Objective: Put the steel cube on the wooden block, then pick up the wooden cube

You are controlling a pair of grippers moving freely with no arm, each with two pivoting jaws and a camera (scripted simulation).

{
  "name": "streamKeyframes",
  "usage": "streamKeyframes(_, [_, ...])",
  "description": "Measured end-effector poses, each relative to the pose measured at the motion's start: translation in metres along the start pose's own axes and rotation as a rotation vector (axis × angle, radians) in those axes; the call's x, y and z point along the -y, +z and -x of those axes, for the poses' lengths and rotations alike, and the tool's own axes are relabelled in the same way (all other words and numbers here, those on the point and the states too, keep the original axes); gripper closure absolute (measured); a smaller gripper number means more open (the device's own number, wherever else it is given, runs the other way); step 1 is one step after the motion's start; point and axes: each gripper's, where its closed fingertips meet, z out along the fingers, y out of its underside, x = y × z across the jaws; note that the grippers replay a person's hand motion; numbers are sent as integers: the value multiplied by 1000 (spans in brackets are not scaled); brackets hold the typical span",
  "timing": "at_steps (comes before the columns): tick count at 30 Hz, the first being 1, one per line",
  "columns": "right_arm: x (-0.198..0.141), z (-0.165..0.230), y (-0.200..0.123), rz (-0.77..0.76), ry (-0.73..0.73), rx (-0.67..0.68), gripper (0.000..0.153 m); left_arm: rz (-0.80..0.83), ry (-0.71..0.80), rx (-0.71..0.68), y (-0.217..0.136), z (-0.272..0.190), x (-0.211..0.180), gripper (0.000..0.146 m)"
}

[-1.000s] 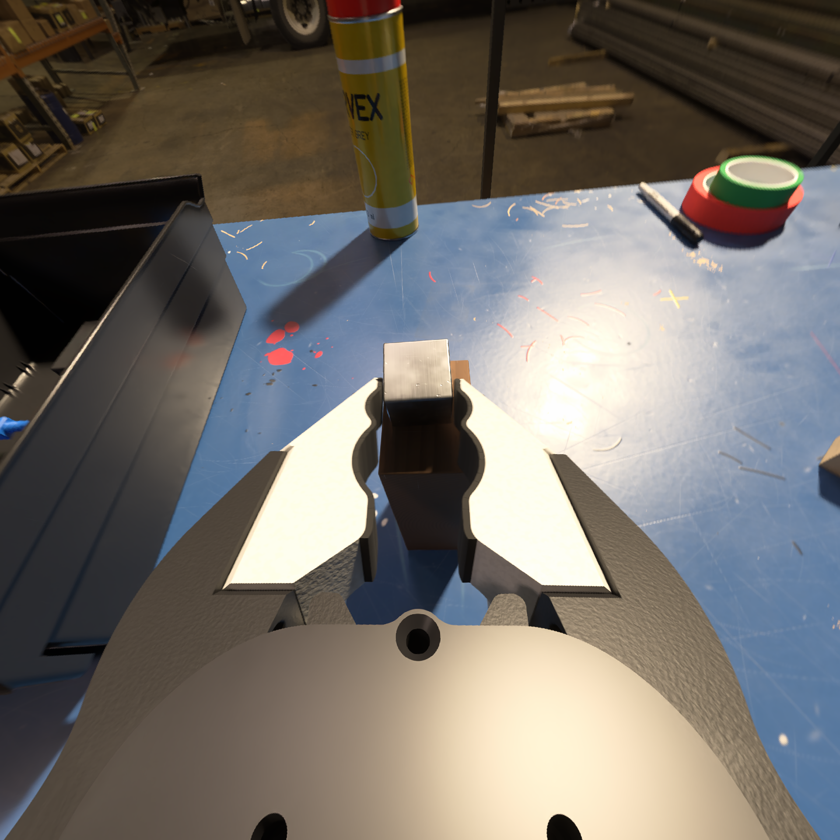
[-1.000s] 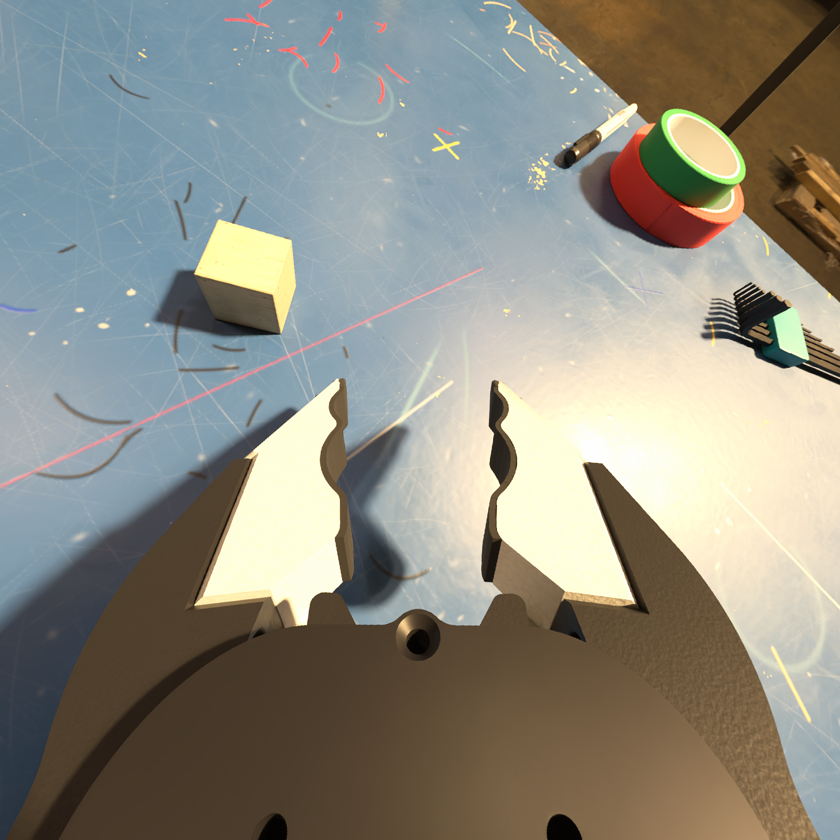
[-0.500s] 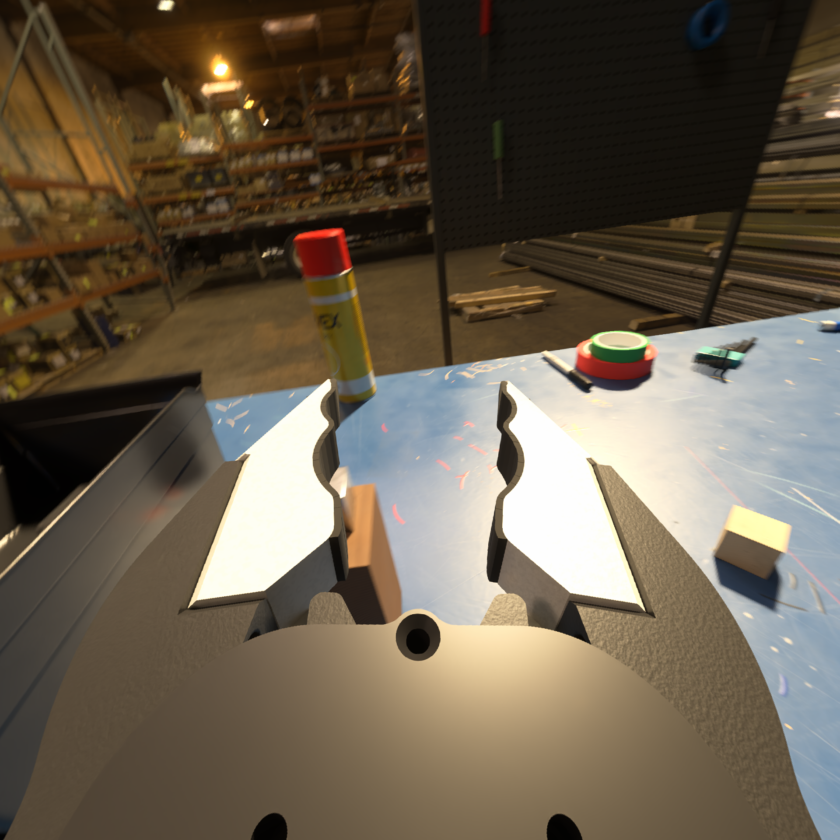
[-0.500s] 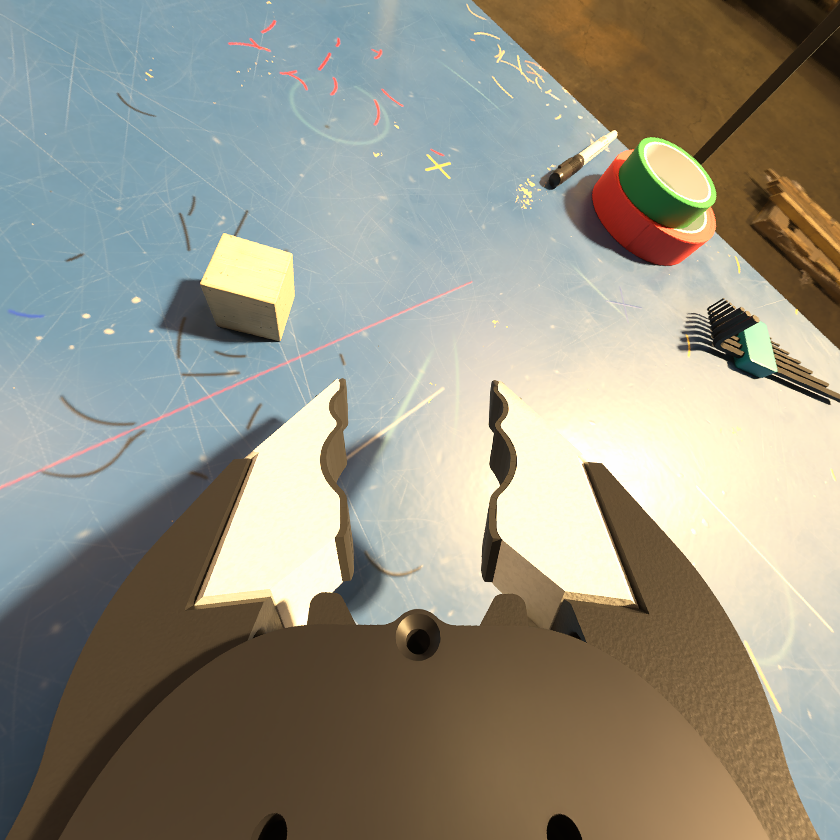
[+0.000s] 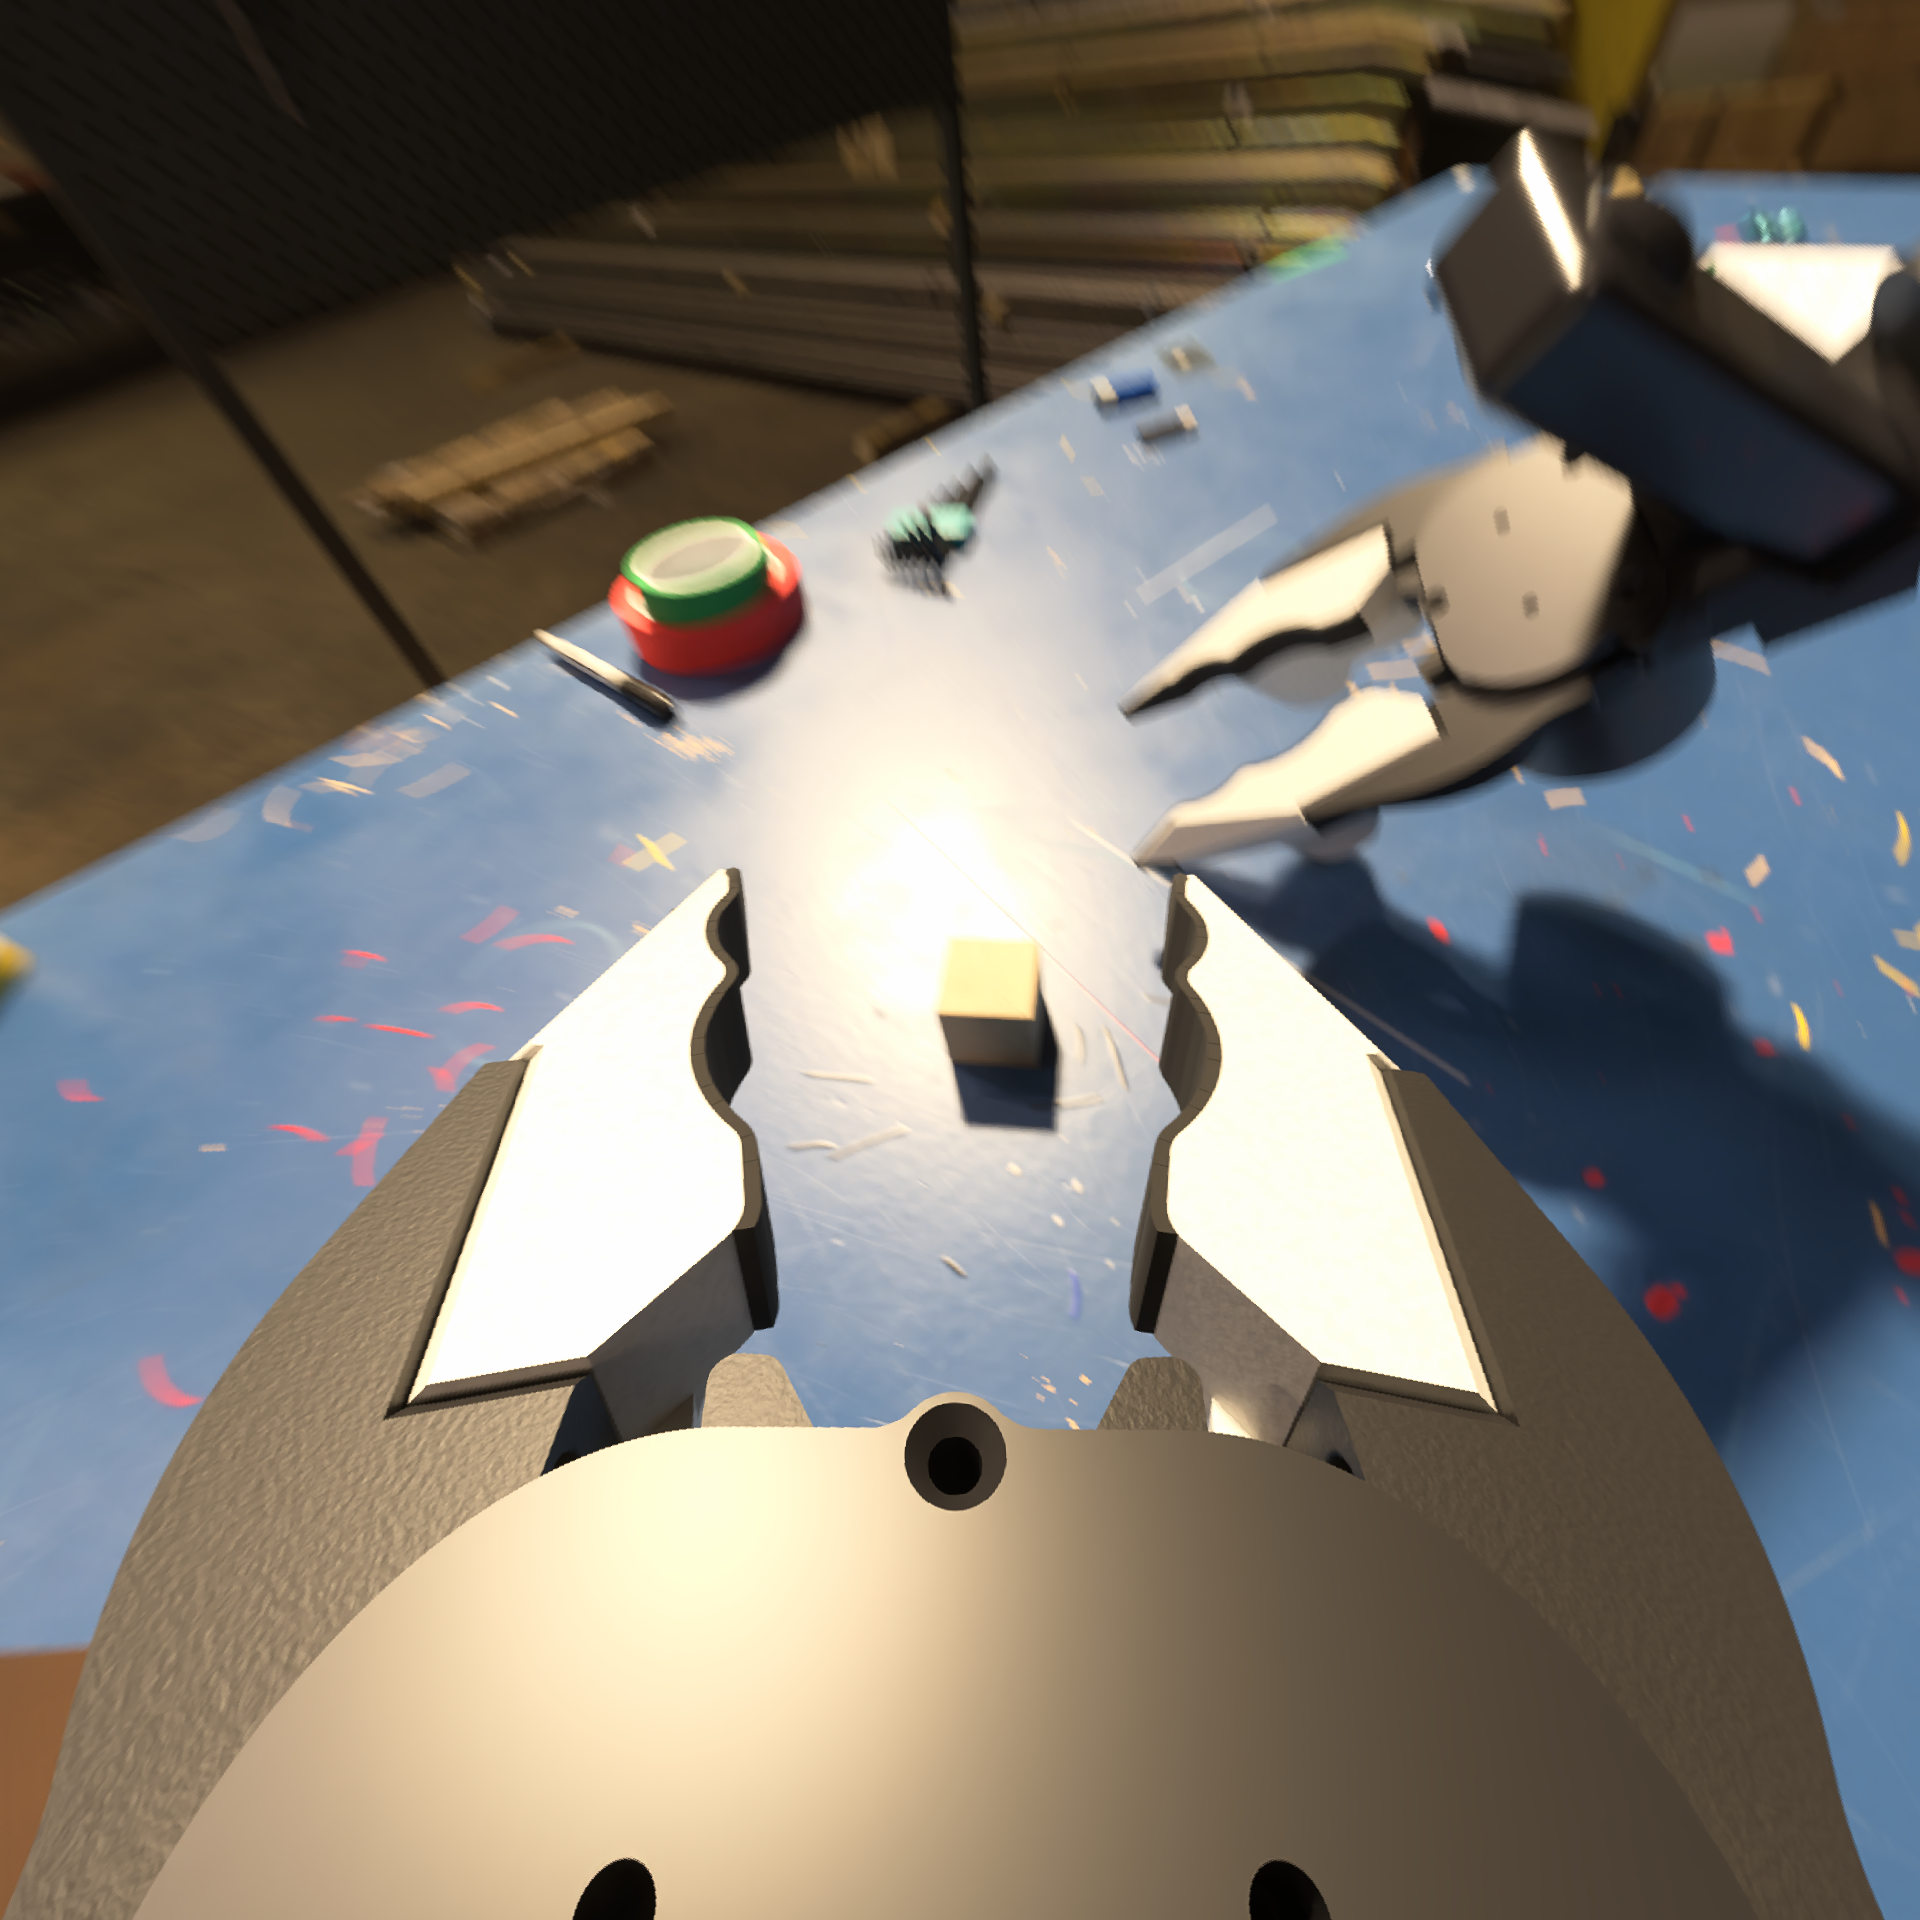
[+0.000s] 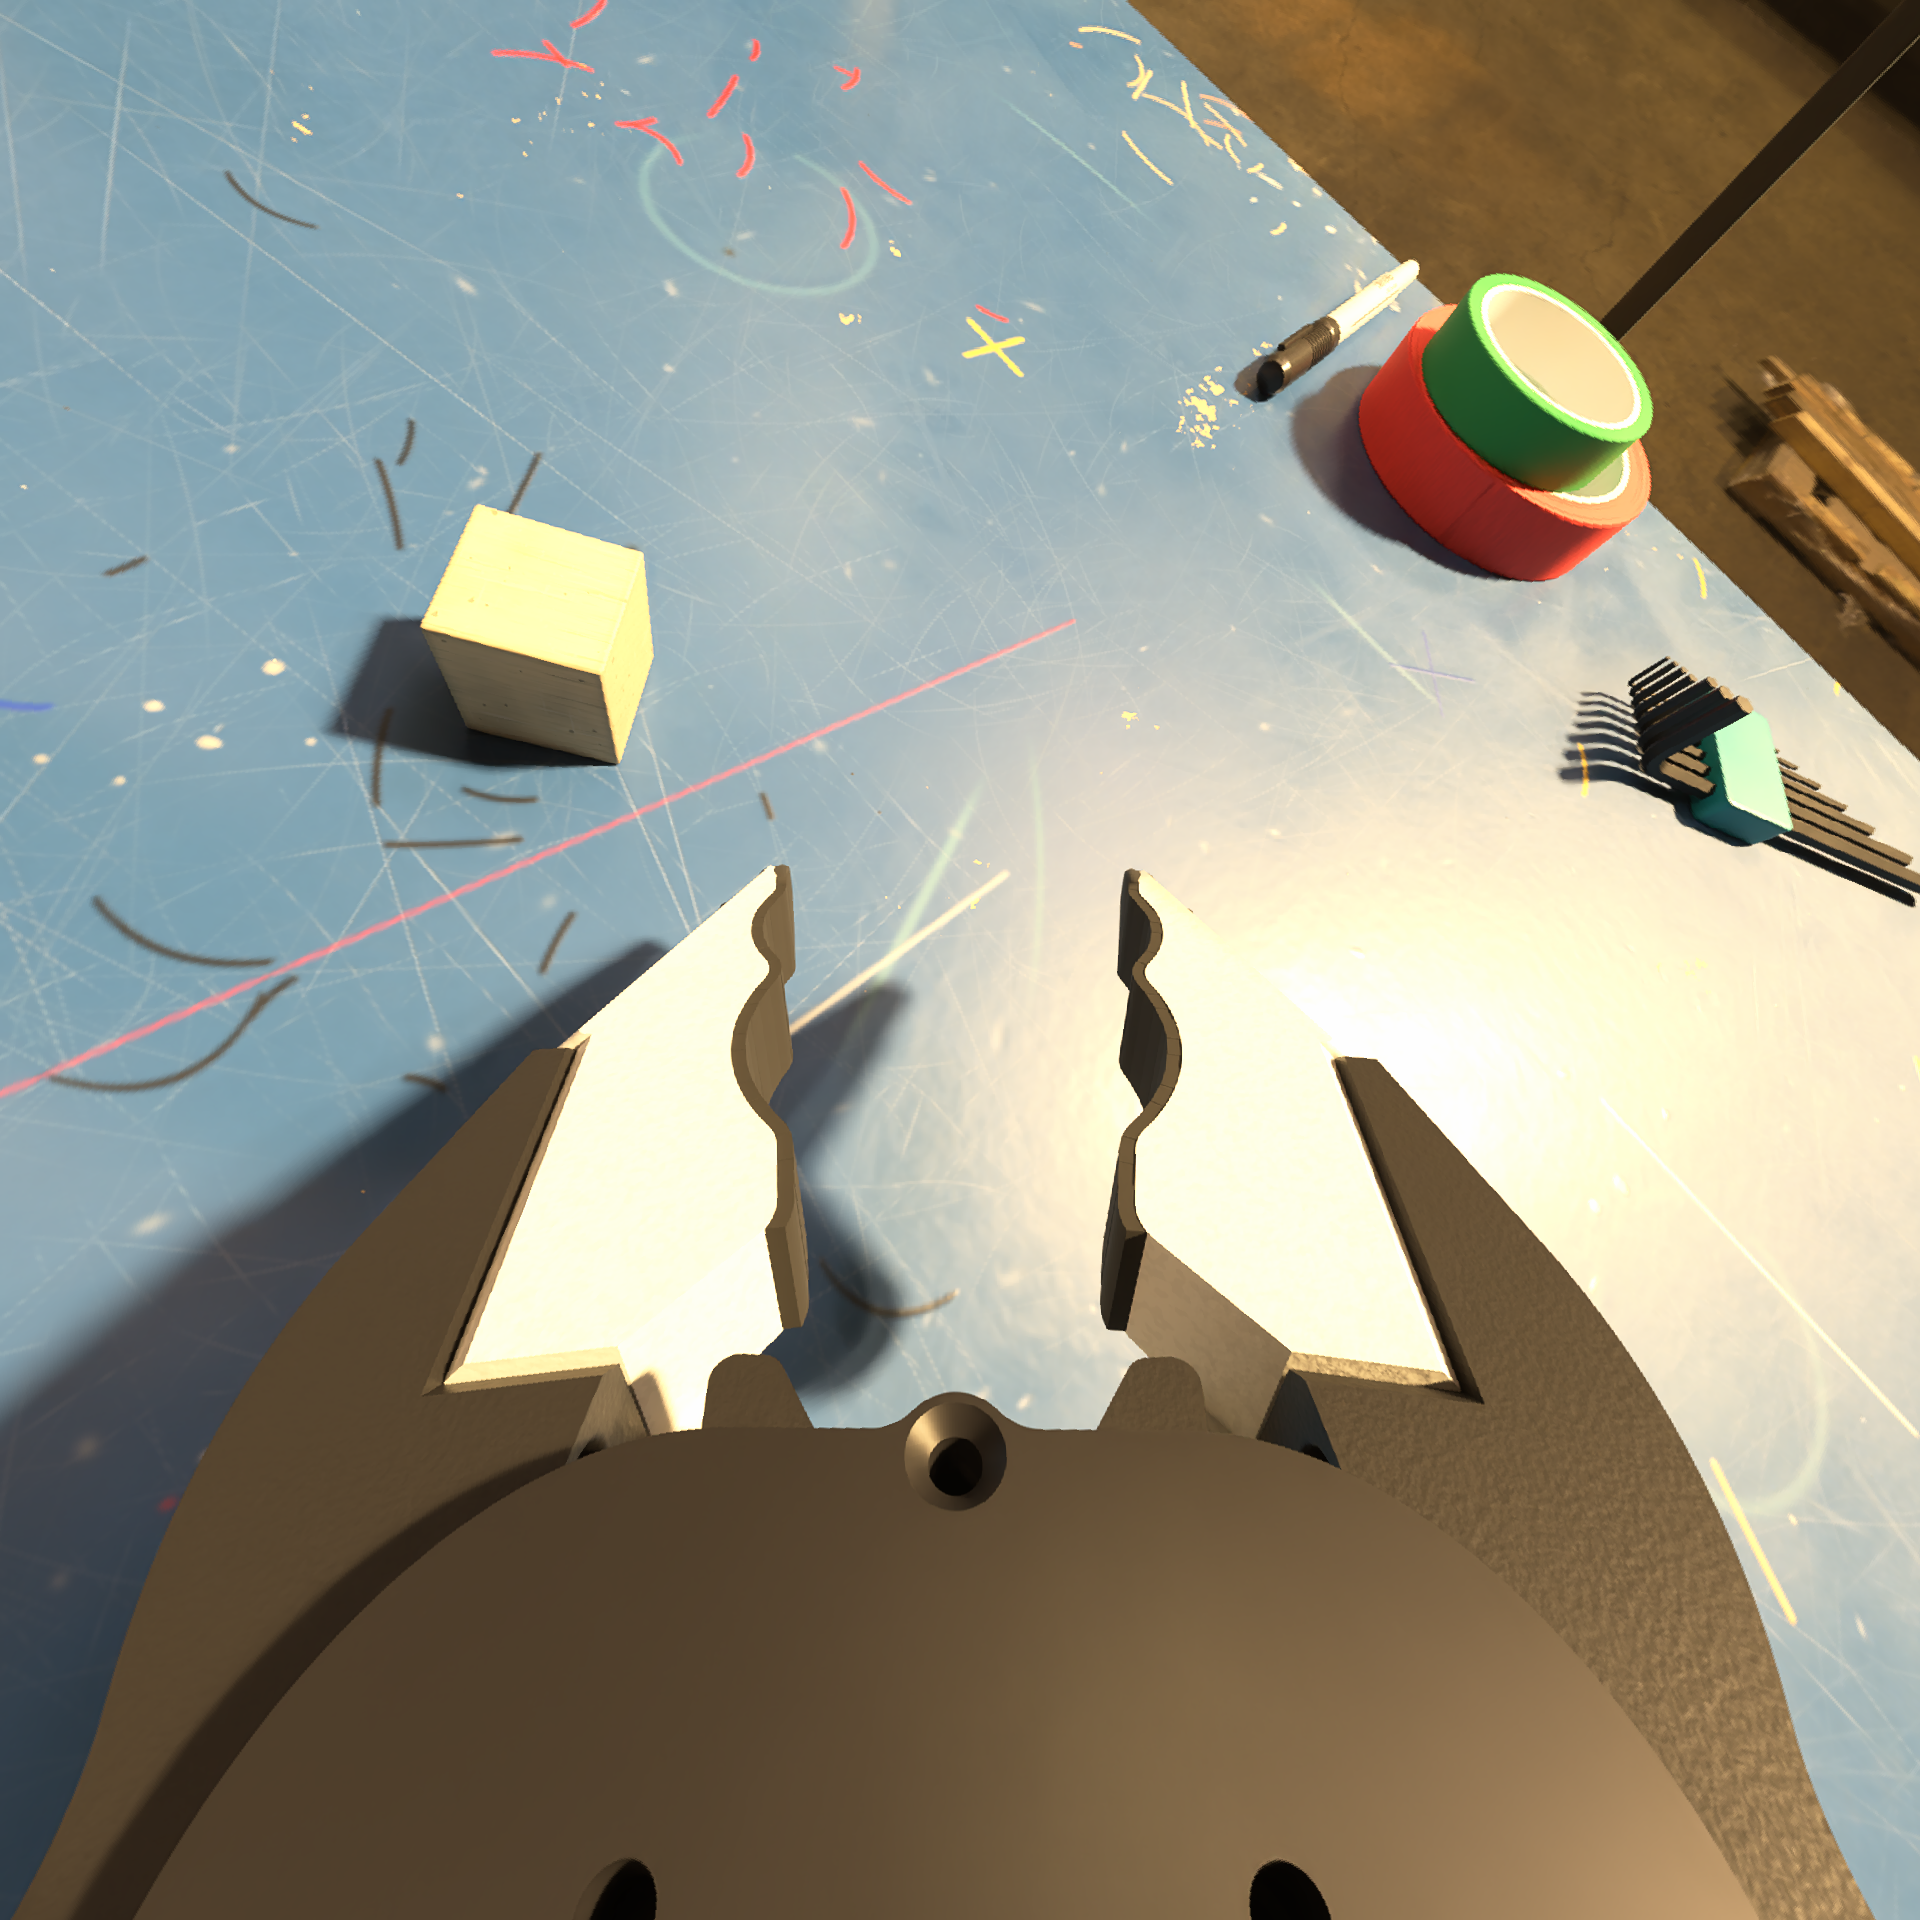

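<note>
Left wrist view: we see our left gripper [image 5: 954, 894] with its jaws spread wide and nothing between them. The wooden cube [image 5: 989, 1002] sits on the blue table [image 5: 312, 1195], beyond the fingertips and framed in the gap between them, untouched. Far left on the table stands a red tape roll [image 5: 717, 636] with a green tape roll [image 5: 694, 569] stacked on it; a marker pen [image 5: 608, 677] lies just beside them. A set of hex keys [image 5: 935, 528] lies farther back. The right gripper [image 5: 1138, 784] shows at upper right, jaws apart, empty, above the table. This view is motion-blurred. We cannot find the steel cube or the wooden block here.

Right wrist view: we note the right gripper [image 6: 954, 883] open wide, holding nothing, above bare table [image 6: 935, 520]. The wooden cube [image 6: 540, 634] rests ahead and to the left of the left fingertip, well apart from both fingers. The red tape roll [image 6: 1486, 520] carries the green tape roll [image 6: 1527, 384] at upper right, with the marker pen [image 6: 1330, 330] just beside; the hex keys [image 6: 1745, 779] lie at the right edge.
</note>
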Motion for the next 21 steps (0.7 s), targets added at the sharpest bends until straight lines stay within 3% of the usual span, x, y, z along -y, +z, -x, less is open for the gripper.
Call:
streamKeyframes(4, [2,-2,-2,-10,5,-5,90,165,-50,-162,31,-24,-43,50])
streamKeyframes(7, [3,-6,-4,-20,16,-15,90,203,-126,-193,40,-19,-57,48])
streamKeyframes(13, [1,-16,-8,-36,74,-11,90,233,-62,-184,48,-10,-76,68])
streamKeyframes(21, [6,-18,-12,-58,90,-3,90,291,44,-139,78,-12,-91,77])
